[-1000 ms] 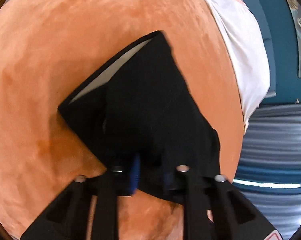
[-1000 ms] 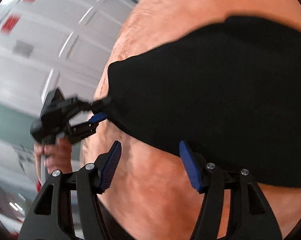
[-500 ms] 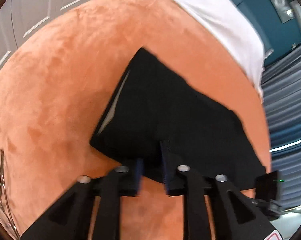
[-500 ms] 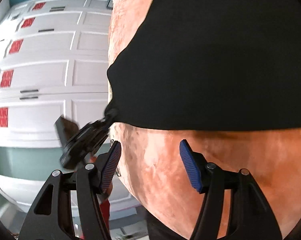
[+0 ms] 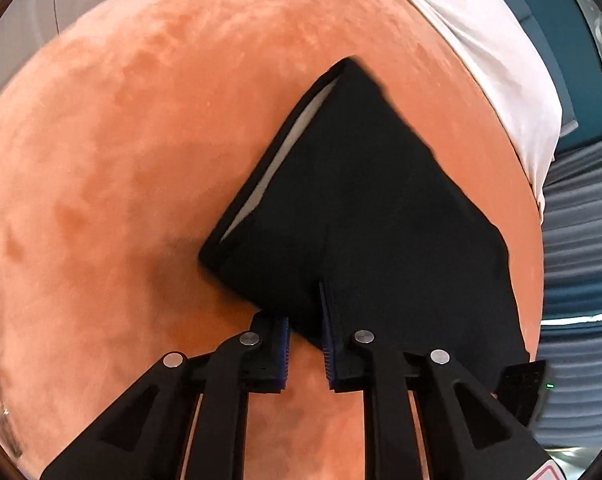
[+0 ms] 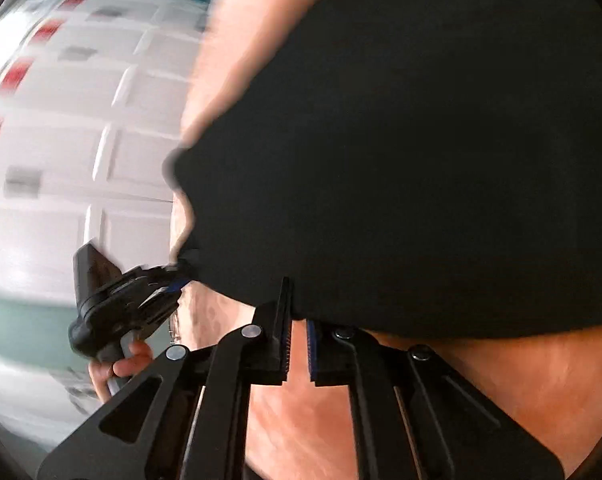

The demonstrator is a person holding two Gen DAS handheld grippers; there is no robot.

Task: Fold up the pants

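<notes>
The black pants (image 5: 365, 216) lie folded on an orange plush surface (image 5: 121, 140), with a strip of white lining along their left edge. My left gripper (image 5: 306, 312) is shut on the near corner of the pants. In the right wrist view the pants (image 6: 421, 140) fill most of the frame. My right gripper (image 6: 297, 312) is shut on their near edge. The left gripper also shows in the right wrist view (image 6: 169, 284), held by a hand and pinching the pants' left corner.
A white cloth (image 5: 493, 48) lies along the far right edge of the orange surface. White panelled doors (image 6: 61, 140) stand at the left in the right wrist view. Blue-grey ribbed material (image 5: 581, 240) lies beyond the right edge.
My right gripper has closed from wide open onto the near edge of the pants. My left gripper has stayed shut on its corner while the view swung.
</notes>
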